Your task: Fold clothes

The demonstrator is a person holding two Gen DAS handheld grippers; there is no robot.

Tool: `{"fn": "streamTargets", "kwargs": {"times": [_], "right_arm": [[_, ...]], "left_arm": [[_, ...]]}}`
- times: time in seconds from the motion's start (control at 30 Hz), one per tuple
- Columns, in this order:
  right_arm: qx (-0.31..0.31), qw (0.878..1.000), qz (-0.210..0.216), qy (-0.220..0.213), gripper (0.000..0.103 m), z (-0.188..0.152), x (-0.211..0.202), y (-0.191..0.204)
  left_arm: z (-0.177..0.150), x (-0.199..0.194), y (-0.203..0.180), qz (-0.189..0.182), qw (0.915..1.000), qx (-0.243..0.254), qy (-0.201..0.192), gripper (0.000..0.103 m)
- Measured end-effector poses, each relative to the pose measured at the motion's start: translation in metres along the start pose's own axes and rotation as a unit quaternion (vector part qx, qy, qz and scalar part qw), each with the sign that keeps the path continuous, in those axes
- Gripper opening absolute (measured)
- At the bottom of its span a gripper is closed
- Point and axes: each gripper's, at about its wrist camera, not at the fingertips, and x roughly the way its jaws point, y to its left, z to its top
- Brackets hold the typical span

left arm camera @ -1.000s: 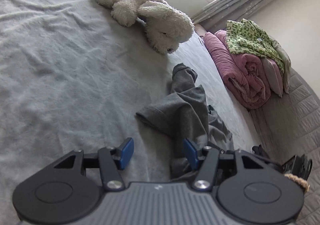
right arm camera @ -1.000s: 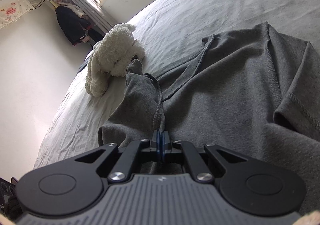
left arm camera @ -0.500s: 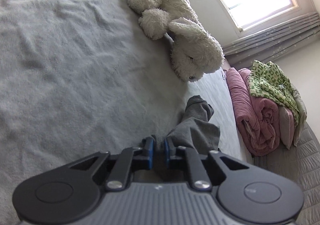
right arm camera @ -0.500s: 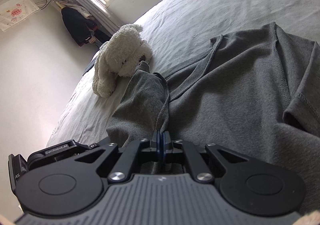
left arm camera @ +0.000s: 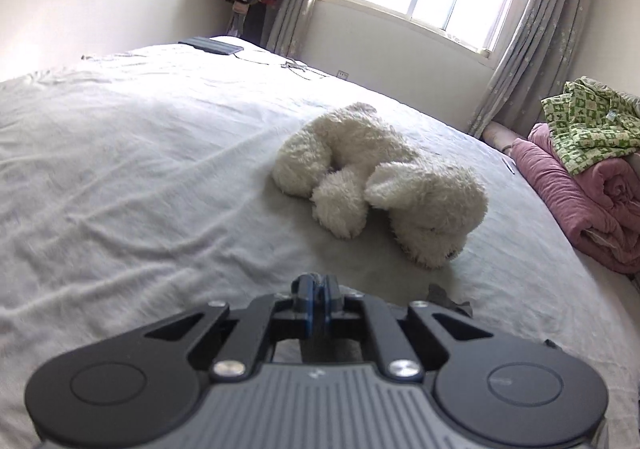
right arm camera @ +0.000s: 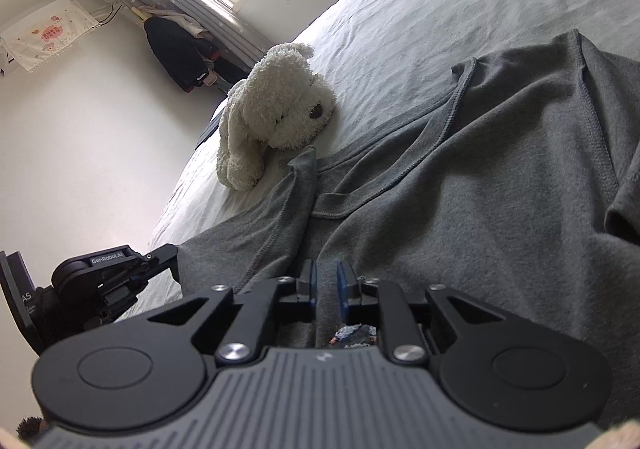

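A grey T-shirt point(right arm camera: 480, 177) lies spread on the bed, its neckline toward the plush dog. My right gripper point(right arm camera: 325, 281) is shut on a fold of the shirt's fabric near its lower edge. My left gripper point(left arm camera: 316, 295) is shut on a thin edge of the same shirt; only a small grey scrap point(left arm camera: 446, 295) shows beside it in the left wrist view. The left gripper also shows in the right wrist view point(right arm camera: 120, 273), at the shirt's left edge.
A white plush dog point(left arm camera: 380, 185) lies on the grey bed sheet point(left arm camera: 120, 169) just beyond the shirt. Rolled pink bedding point(left arm camera: 580, 201) with a green patterned garment point(left arm camera: 588, 125) sits at the right. A window and curtains are behind.
My left gripper closed on the shirt's edge and tilted up, pulling the fabric leftward. The shirt has spread flatter. My right gripper kept its hold.
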Motion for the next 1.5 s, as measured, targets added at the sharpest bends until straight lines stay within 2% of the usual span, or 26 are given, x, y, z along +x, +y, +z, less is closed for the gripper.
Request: {"fn": "streamTargets", "kwargs": {"times": [0.2, 0.43, 0.5, 0.6, 0.7, 0.77, 0.8, 0.83, 0.9, 1.03, 1.17, 1.27, 1.3, 1.37, 1.43, 1.5], "right_arm": [[-0.009, 1.000, -0.008, 0.000, 0.026, -0.001, 0.000, 0.001], [-0.011, 1.000, -0.013, 0.005, 0.027, -0.002, 0.003, 0.000], [-0.012, 1.000, -0.014, 0.007, 0.027, -0.002, 0.003, 0.000], [-0.012, 1.000, -0.014, 0.007, 0.027, -0.002, 0.004, 0.000], [-0.009, 1.000, -0.018, 0.008, 0.027, -0.002, 0.003, -0.002], [-0.009, 1.000, -0.019, 0.007, 0.028, -0.002, 0.003, -0.004], [-0.008, 1.000, -0.019, 0.007, 0.029, -0.002, 0.003, -0.004], [-0.008, 1.000, -0.018, 0.007, 0.031, -0.002, 0.003, -0.004], [-0.010, 1.000, -0.018, 0.008, 0.033, -0.003, 0.005, -0.004], [-0.016, 1.000, -0.018, 0.009, 0.035, -0.003, 0.006, -0.002], [-0.016, 1.000, -0.018, 0.008, 0.035, -0.003, 0.006, -0.003], [-0.023, 1.000, -0.019, 0.005, 0.035, -0.003, 0.006, -0.002], [-0.028, 0.999, -0.021, 0.003, 0.035, -0.004, 0.006, -0.002], [-0.040, 0.999, -0.026, -0.003, 0.035, -0.005, 0.006, 0.000], [-0.054, 0.998, -0.034, -0.010, 0.035, -0.007, 0.008, 0.003], [-0.078, 0.996, -0.048, -0.017, 0.036, -0.010, 0.011, 0.009]], "left_arm": [[0.023, -0.001, 0.026, 0.067, 0.9966, 0.041, -0.027, 0.004], [0.025, -0.002, 0.051, 0.110, 0.9918, 0.062, -0.020, 0.004], [0.020, 0.003, 0.054, 0.121, 0.9901, 0.072, -0.006, 0.004], [0.011, 0.020, 0.057, 0.137, 0.9861, 0.084, 0.044, 0.004], [0.004, 0.031, 0.061, 0.136, 0.9836, 0.088, 0.080, 0.007], [0.003, 0.031, 0.068, 0.131, 0.9860, 0.058, 0.086, 0.010], [0.003, 0.031, 0.072, 0.128, 0.9871, 0.040, 0.088, 0.020], [0.003, 0.030, 0.076, 0.125, 0.9878, 0.022, 0.090, 0.035], [0.003, 0.029, 0.084, 0.119, 0.9883, -0.013, 0.094, 0.041], [0.003, 0.028, 0.099, 0.107, 0.9855, -0.084, 0.102, 0.041], [0.003, 0.026, 0.115, 0.094, 0.9776, -0.154, 0.109, 0.039], [-0.007, 0.027, 0.123, 0.077, 0.9727, -0.199, 0.092, 0.039], [-0.012, 0.028, 0.123, 0.075, 0.9732, -0.200, 0.084, 0.038], [-0.023, 0.029, 0.114, 0.083, 0.9801, -0.172, 0.054, 0.035], [-0.029, 0.031, 0.105, 0.099, 0.9849, -0.138, 0.034, 0.024], [-0.027, 0.035, 0.098, 0.104, 0.9873, -0.116, 0.031, 0.019]]}}
